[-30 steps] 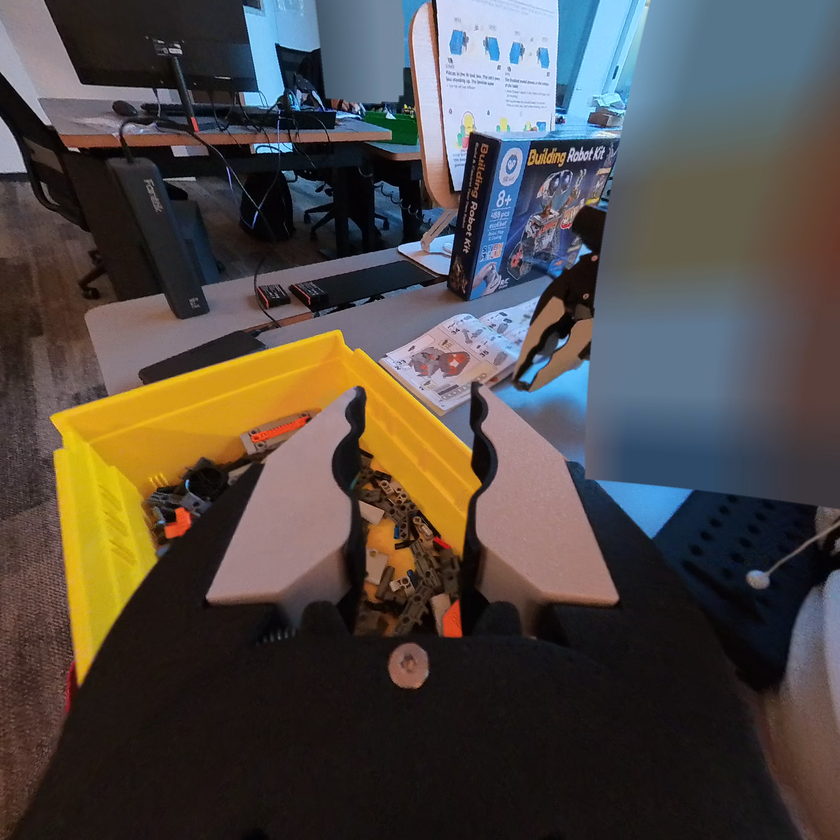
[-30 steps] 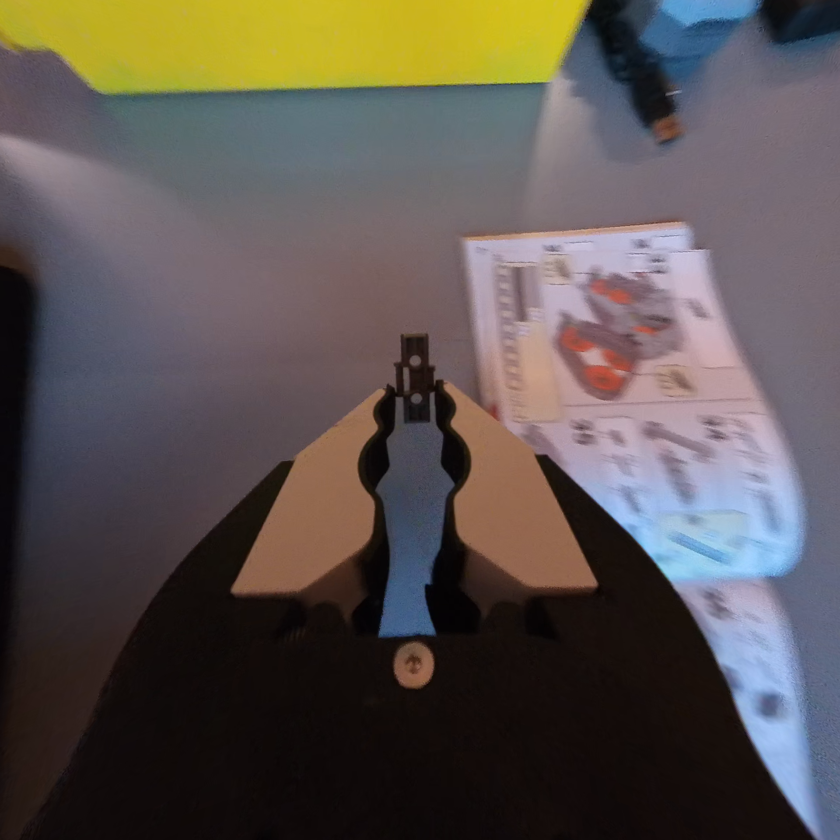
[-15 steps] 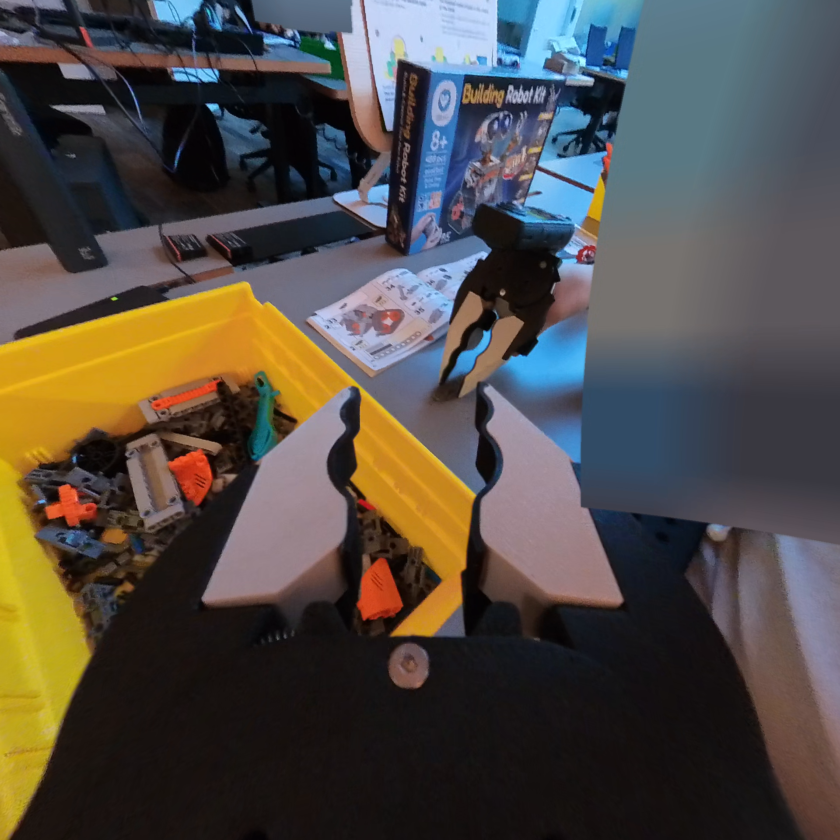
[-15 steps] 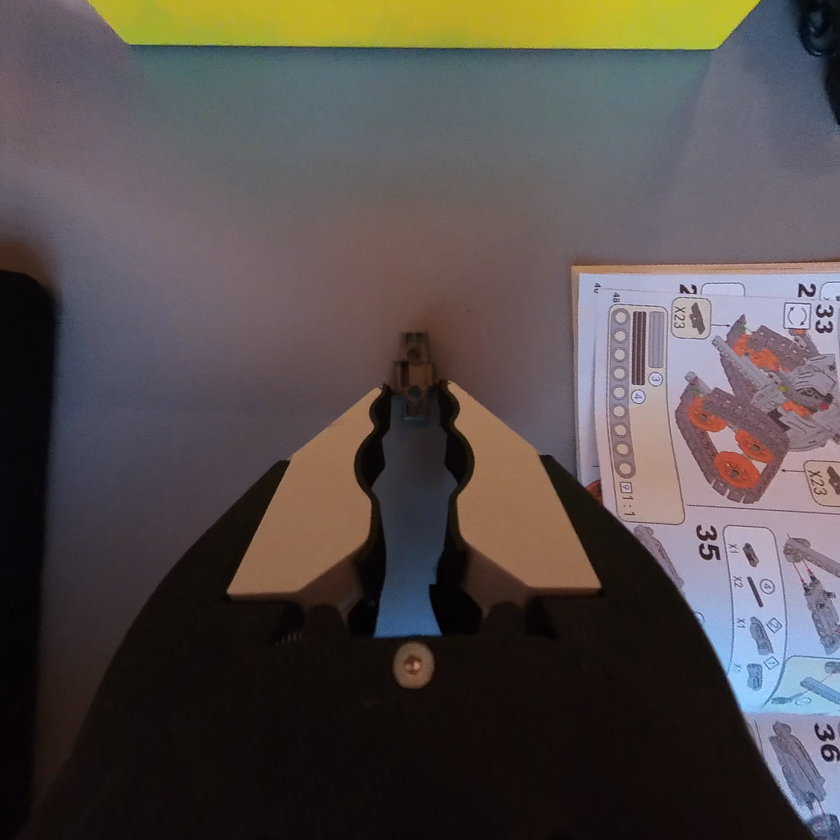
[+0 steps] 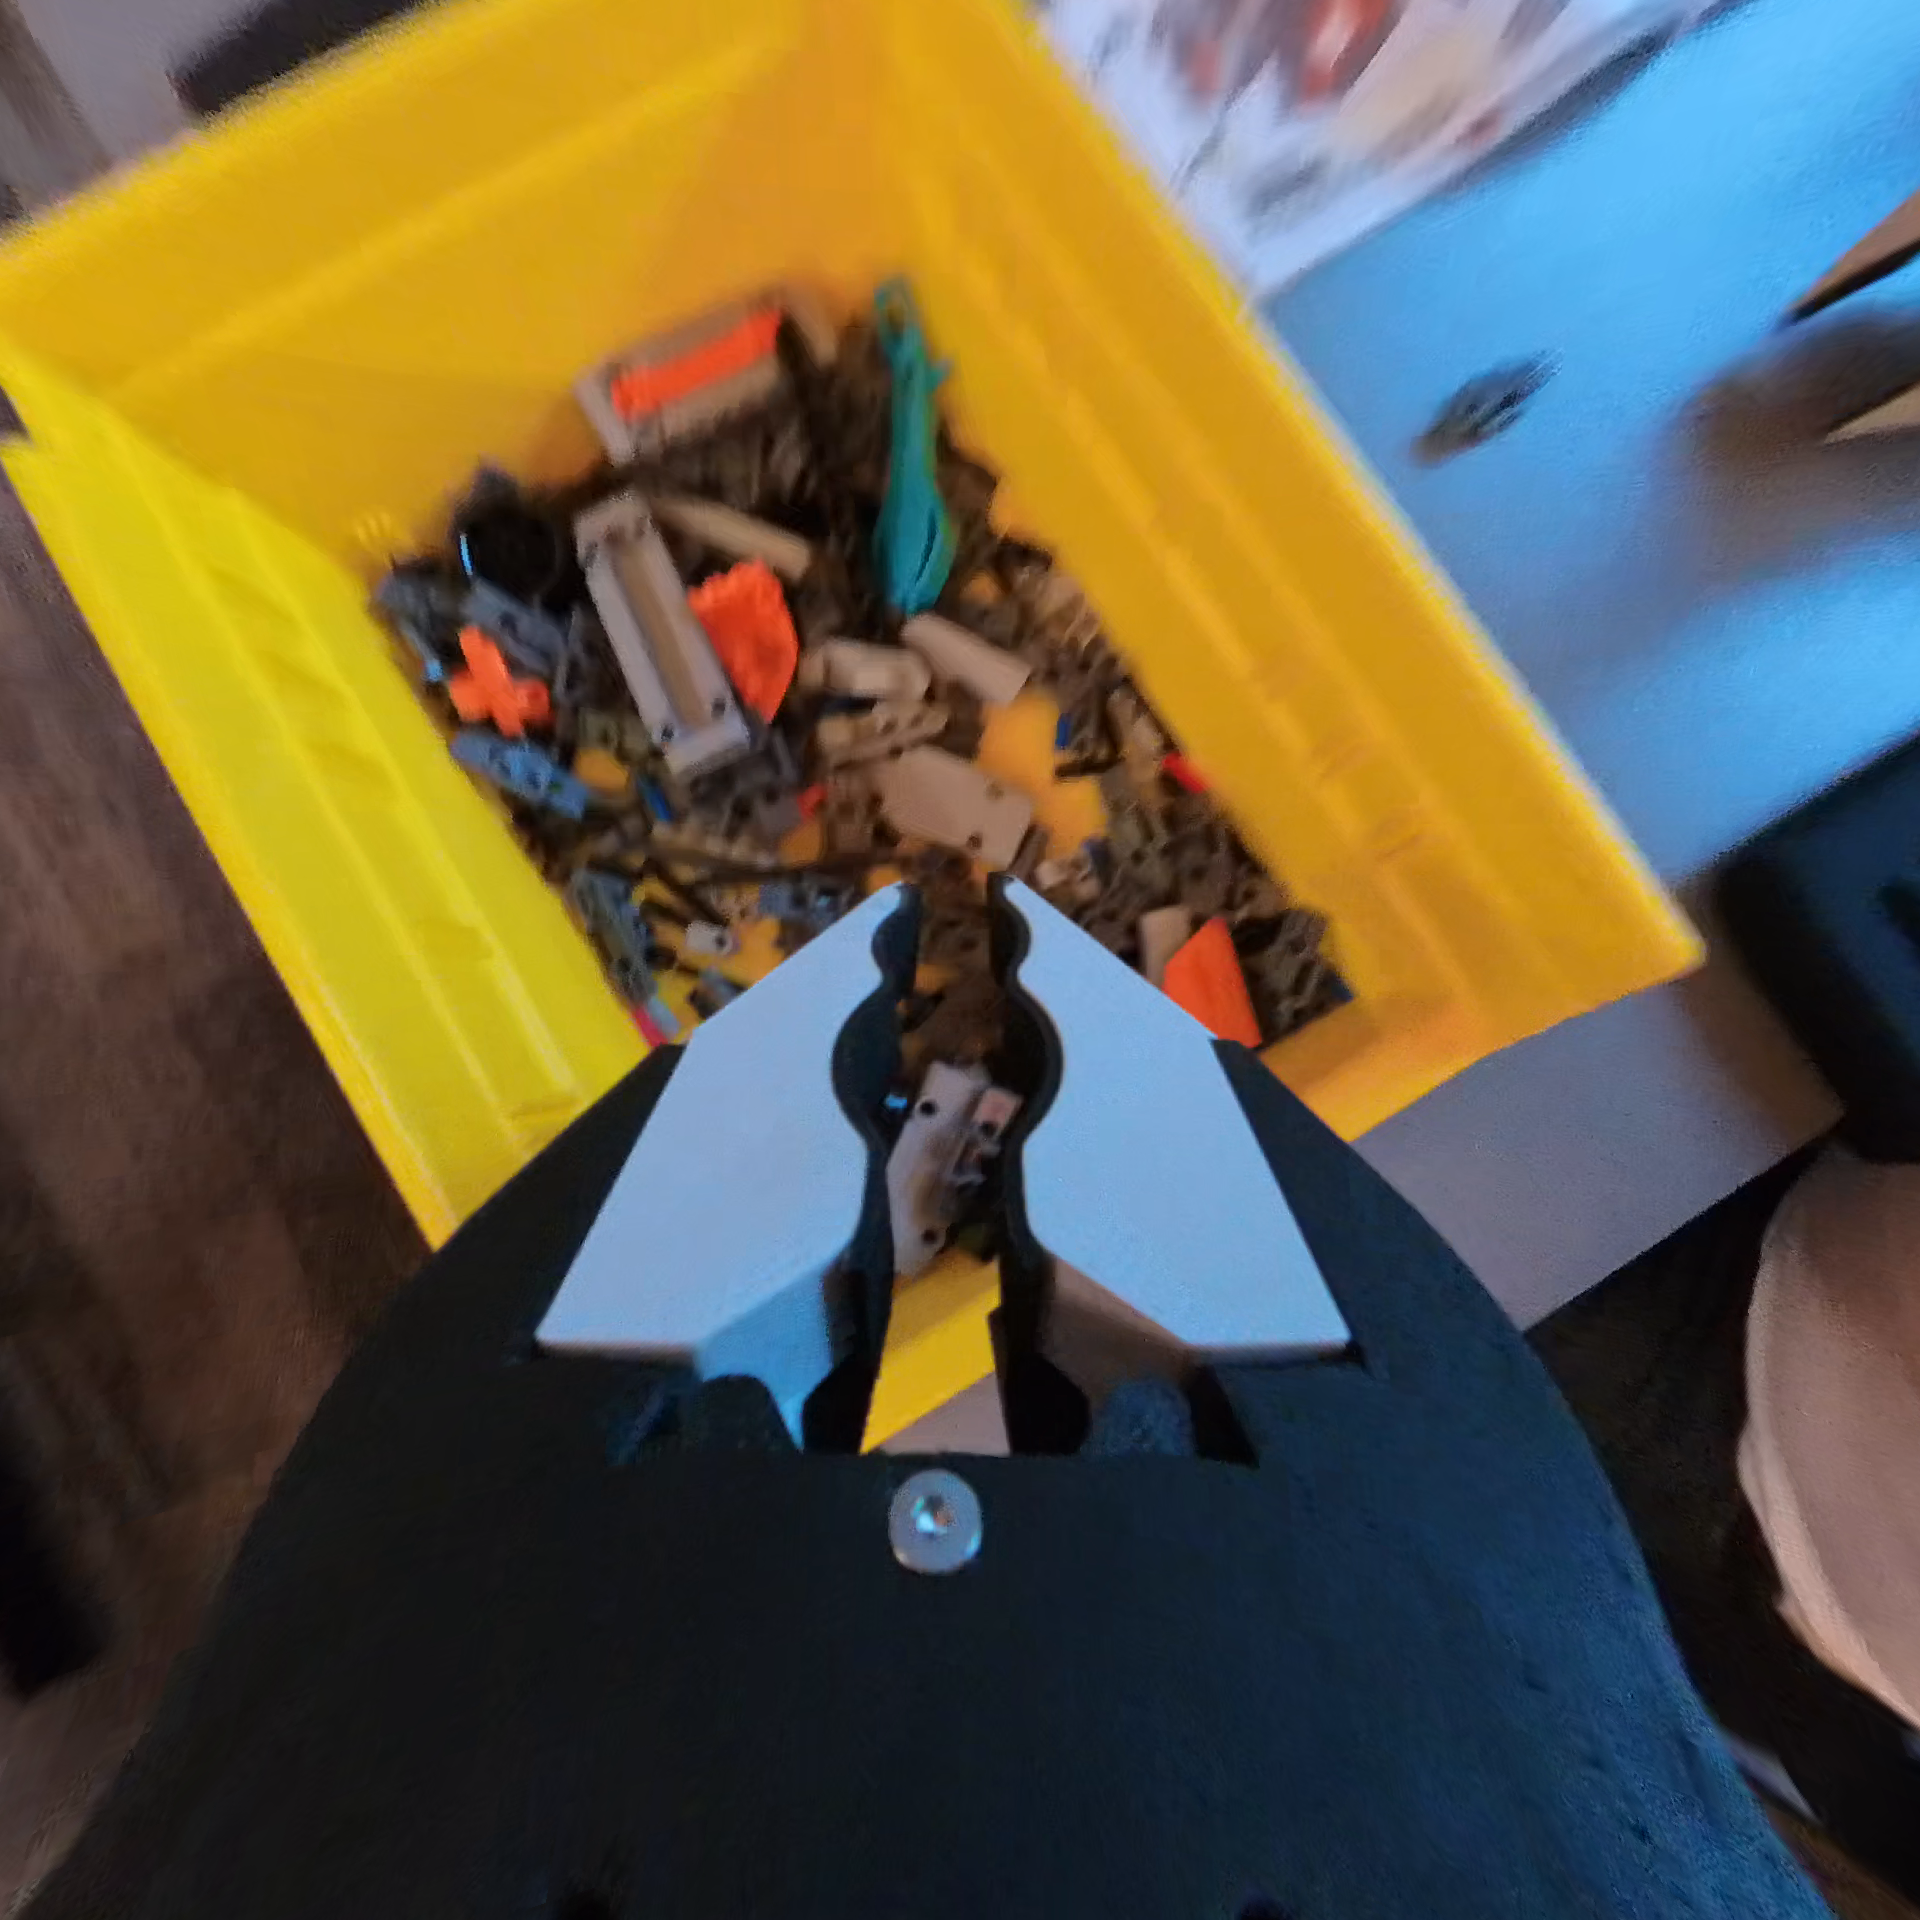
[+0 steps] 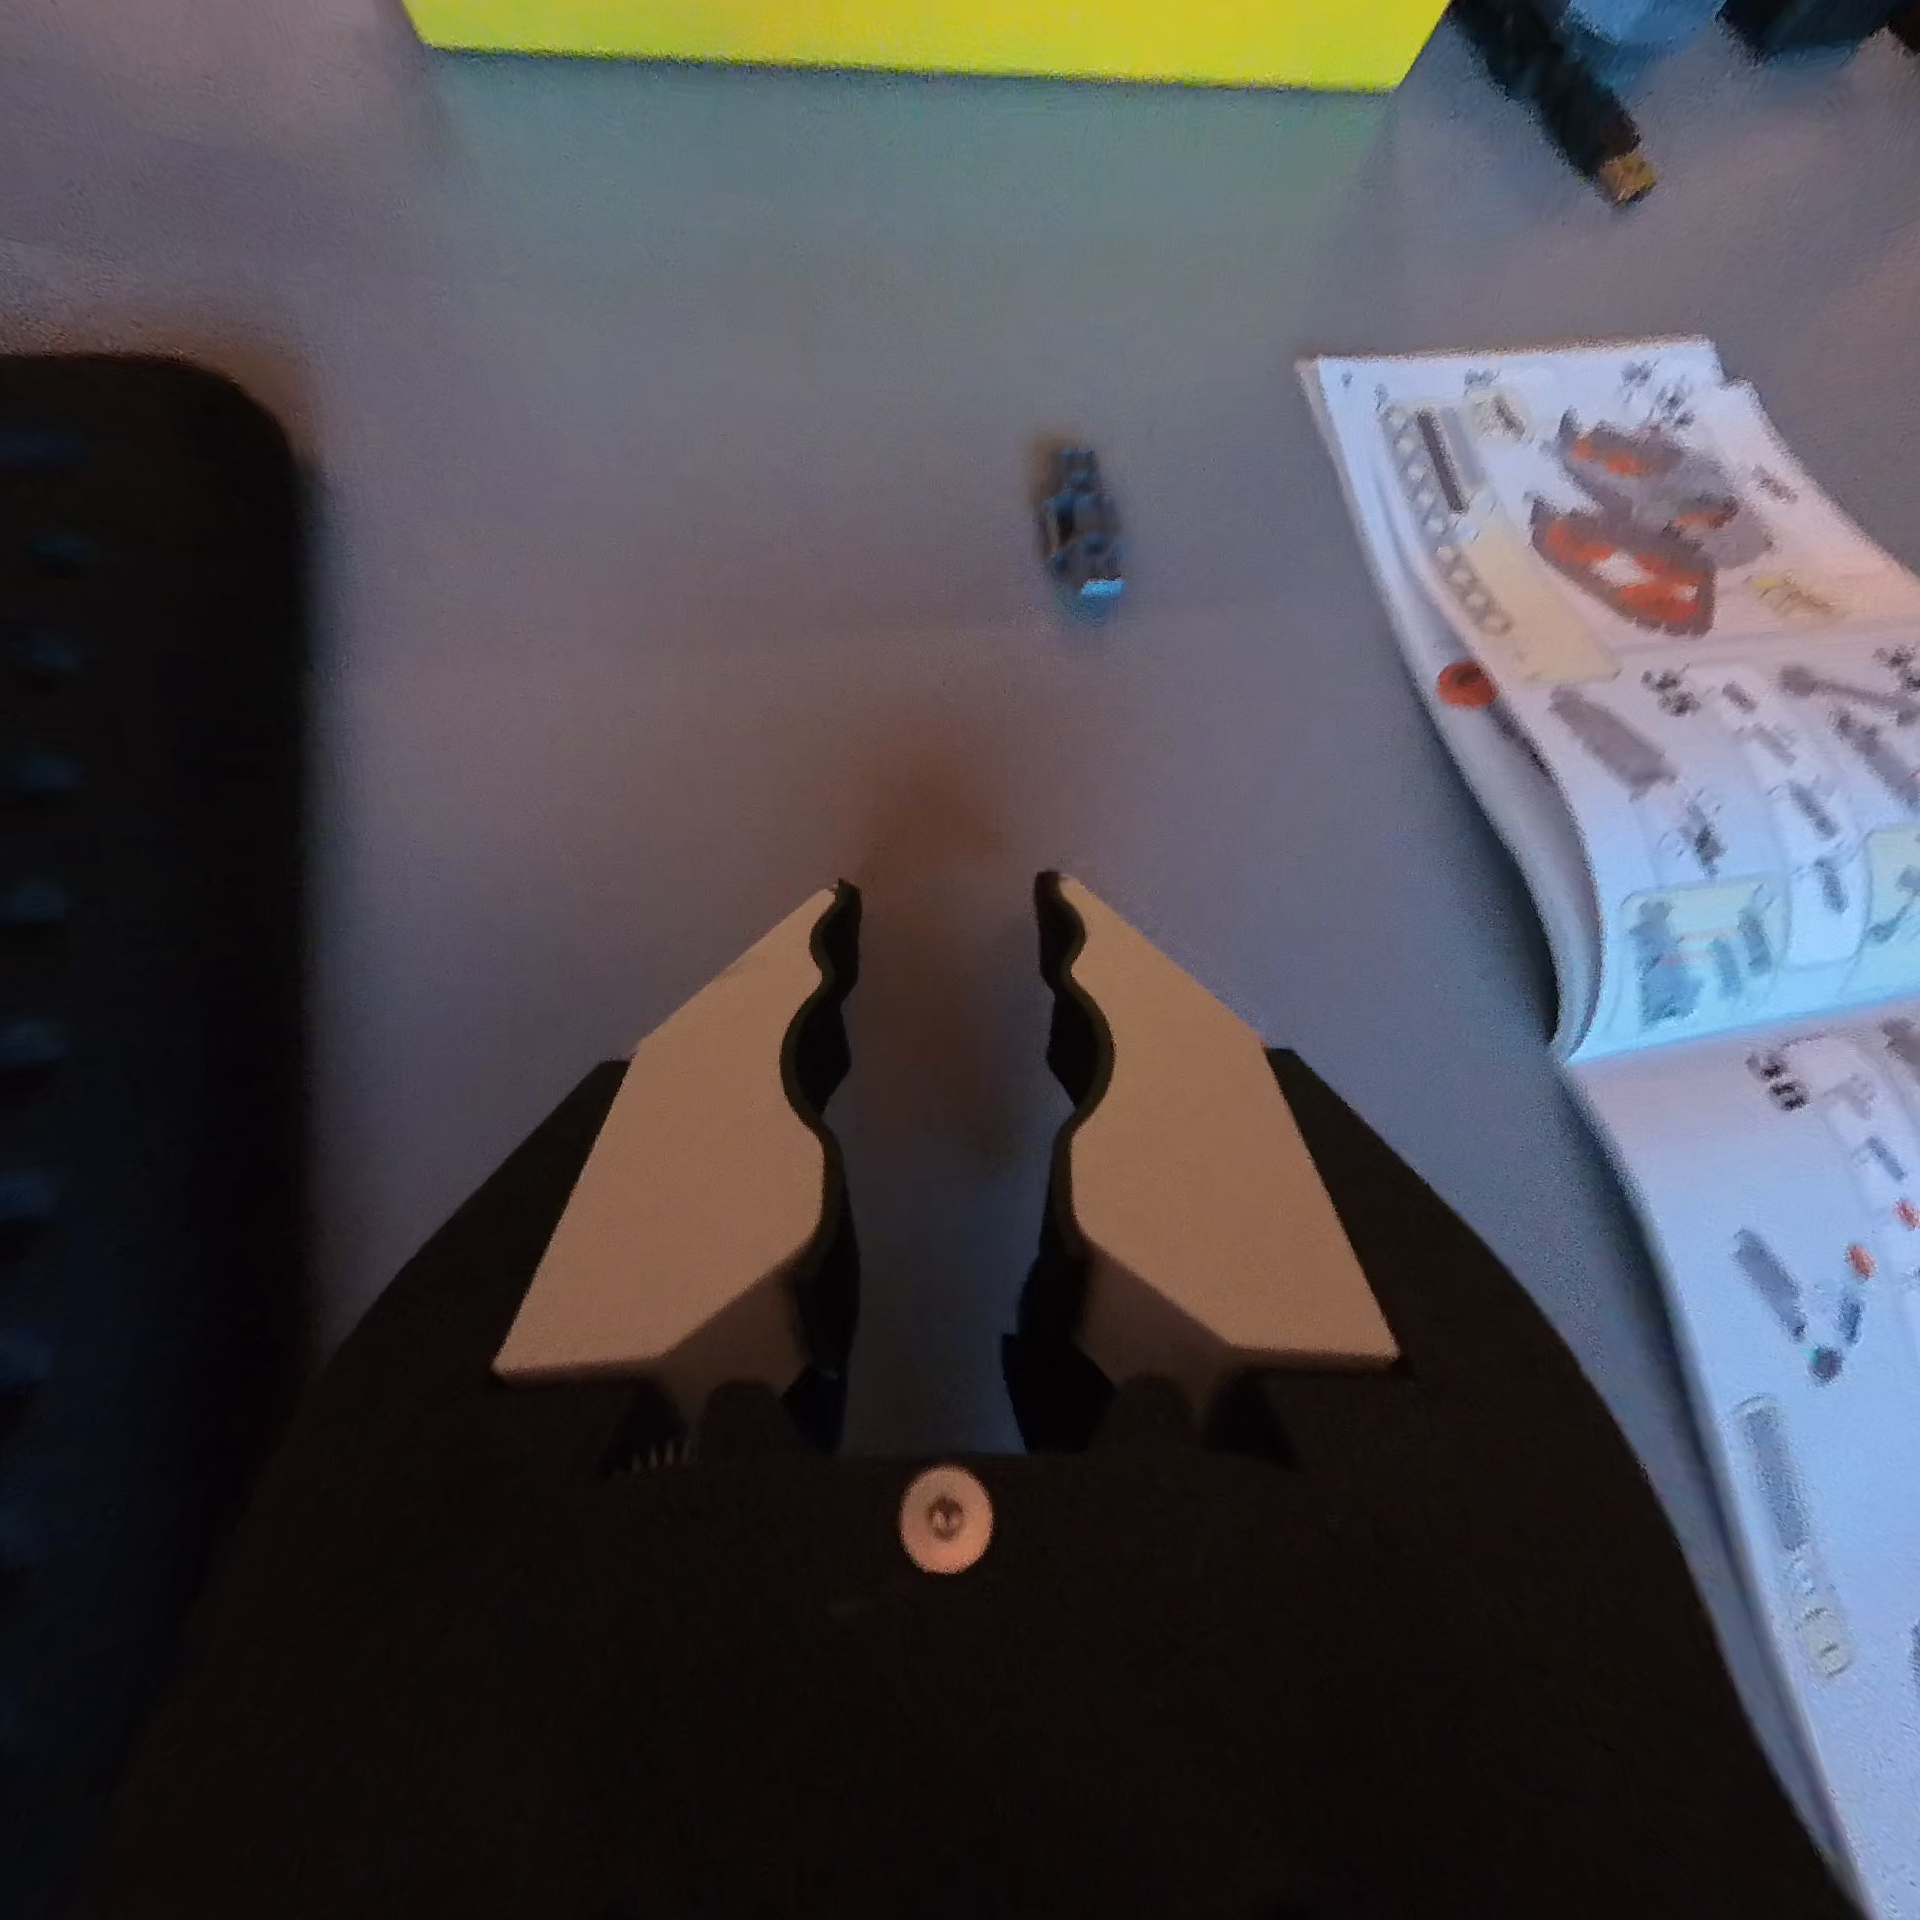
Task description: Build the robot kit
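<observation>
We note the right gripper (image 6: 948,883) agape, empty, above the grey bench (image 6: 623,416), small dark plastic piece (image 6: 1081,530) lying just ahead; left gripper (image 5: 954,883) narrowly parted over the yellow plastic bin (image 5: 312,727) of mixed parts.

Left gripper (image 5: 954,891) points steeply downward, its grey fingers (image 5: 748,1122) drawn close with only a narrow slit between the wavy black inner edges, tips nearly meeting. Right gripper (image 6: 948,894) also tilts down, its fingers (image 6: 1195,1143) spread well apart, nothing between them, the gap plain from tips to base.
</observation>
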Demonstrator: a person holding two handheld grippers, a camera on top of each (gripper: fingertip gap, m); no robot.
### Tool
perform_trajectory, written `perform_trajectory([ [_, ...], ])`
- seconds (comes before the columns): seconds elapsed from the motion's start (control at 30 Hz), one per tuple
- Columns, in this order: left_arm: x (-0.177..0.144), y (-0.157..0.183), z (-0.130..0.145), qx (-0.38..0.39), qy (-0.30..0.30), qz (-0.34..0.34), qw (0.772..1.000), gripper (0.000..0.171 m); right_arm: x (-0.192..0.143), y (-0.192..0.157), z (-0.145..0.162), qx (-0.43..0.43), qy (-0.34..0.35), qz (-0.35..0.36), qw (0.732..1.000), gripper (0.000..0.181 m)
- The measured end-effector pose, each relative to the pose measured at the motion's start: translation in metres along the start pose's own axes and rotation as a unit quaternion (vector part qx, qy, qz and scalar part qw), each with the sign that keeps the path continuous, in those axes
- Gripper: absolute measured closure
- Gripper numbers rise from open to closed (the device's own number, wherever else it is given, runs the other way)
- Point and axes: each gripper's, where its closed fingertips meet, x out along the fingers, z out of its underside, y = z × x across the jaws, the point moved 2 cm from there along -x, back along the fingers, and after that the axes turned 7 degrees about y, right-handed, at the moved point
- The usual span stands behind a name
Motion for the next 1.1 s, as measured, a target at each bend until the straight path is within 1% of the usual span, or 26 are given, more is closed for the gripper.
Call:
perform_trajectory([
  [0.07,0.016,-0.014,0.012,0.016,-0.07,-0.016,0.997,0.16,-0.004,-0.003,0.005,0.012,-0.008,-0.001,1.0,0.15],
  [0.13,0.035,-0.022,0.019,0.042,-0.108,-0.021,0.993,0.157,-0.008,0.001,-0.002,0.019,0.01,0.006,1.0,0.15],
  [0.17,0.044,-0.026,0.021,0.045,-0.121,-0.025,0.991,0.156,-0.01,0.003,-0.007,0.025,0.022,0.006,0.999,0.15],
  [0.27,0.067,-0.024,0.024,0.037,-0.139,-0.007,0.99,0.153,-0.016,0.008,-0.019,0.043,0.058,0.009,0.997,0.15],
  [0.37,0.08,-0.026,0.028,0.042,-0.153,-0.01,0.987,0.152,-0.021,0.012,-0.019,0.053,0.069,0.013,0.996,0.15],
  [0.43,0.084,-0.025,0.025,0.039,-0.146,-0.001,0.989,0.157,-0.024,0.014,-0.018,0.057,0.073,0.015,0.996,0.15],
  [0.57,0.082,-0.027,0.024,0.049,-0.15,-0.007,0.987,0.159,-0.027,0.017,-0.019,0.06,0.08,0.015,0.995,0.151],
  [0.67,0.071,-0.028,0.014,0.053,-0.128,-0.017,0.99,0.159,-0.028,0.016,-0.019,0.055,0.078,0.014,0.995,0.151],
  [0.73,0.056,-0.024,-0.002,0.053,-0.101,-0.025,0.993,0.159,-0.029,0.016,-0.018,0.05,0.075,0.014,0.996,0.151],
  [0.77,0.047,-0.018,-0.014,0.056,-0.08,-0.024,0.995,0.159,-0.029,0.015,-0.018,0.047,0.073,0.014,0.996,0.151],
  [0.83,0.027,0.005,-0.049,0.075,-0.028,-0.012,0.997,0.159,-0.028,0.014,-0.017,0.045,0.071,0.012,0.996,0.151],
  [0.9,0.013,0.046,-0.085,0.104,0.012,0.027,0.994,0.159,-0.028,0.015,-0.017,0.043,0.066,0.018,0.997,0.151],
  [0.93,0.013,0.074,-0.098,0.123,0.018,0.062,0.99,0.159,-0.029,0.016,-0.017,0.043,0.065,0.022,0.997,0.151],
  [0.97,0.017,0.102,-0.104,0.147,0.008,0.095,0.984,0.159,-0.03,0.017,-0.017,0.043,0.066,0.026,0.997,0.151],
  [1.0,0.027,0.127,-0.104,0.176,-0.014,0.117,0.977,0.159,-0.034,0.021,-0.018,0.039,0.069,0.04,0.996,0.152],
  [1.07,0.055,0.164,-0.096,0.247,-0.061,0.123,0.959,0.159,-0.049,0.037,-0.025,0.015,0.096,0.095,0.991,0.155],
  [1.1,0.07,0.177,-0.088,0.285,-0.09,0.125,0.946,0.159,-0.058,0.042,-0.029,0.01,0.115,0.112,0.987,0.156],
])
